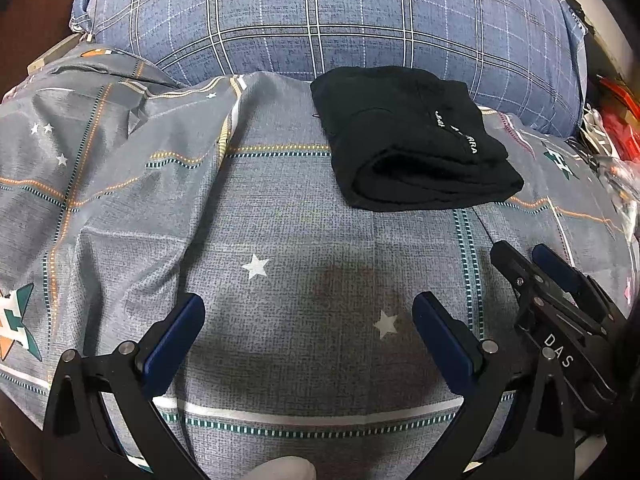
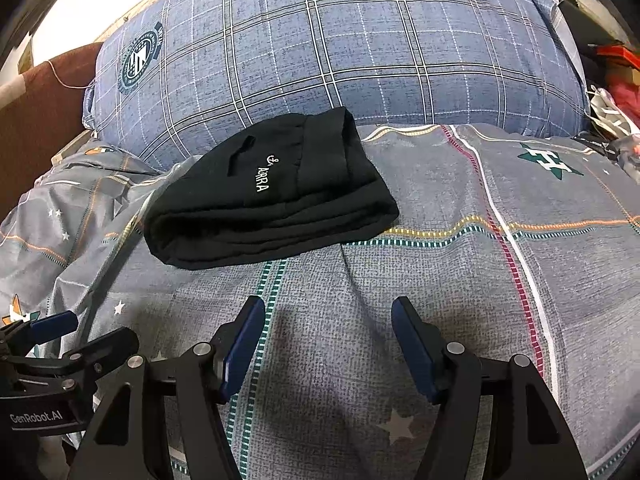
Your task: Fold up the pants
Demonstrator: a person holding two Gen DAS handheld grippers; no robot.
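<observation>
The black pants (image 1: 412, 144) (image 2: 272, 196) lie folded into a compact bundle on the grey patterned bed sheet (image 1: 304, 248) (image 2: 440, 240), white lettering facing up. My left gripper (image 1: 308, 312) hovers open over bare sheet, well short of the bundle, which lies ahead and to its right. My right gripper (image 2: 328, 312) is open too, nothing between its blue pads (image 2: 244, 344), with the bundle ahead and to its left. Each gripper shows at the edge of the other's view: the right gripper (image 1: 524, 256) at the left wrist view's right, the left gripper (image 2: 96, 326) at the right wrist view's lower left.
A large blue plaid pillow (image 1: 340, 20) (image 2: 340, 48) lies right behind the pants. The sheet is rumpled into folds on the left (image 1: 100, 152). Red and white clutter (image 1: 616, 128) (image 2: 616, 92) sits past the bed's right side. A brown headboard (image 2: 48, 100) stands at the far left.
</observation>
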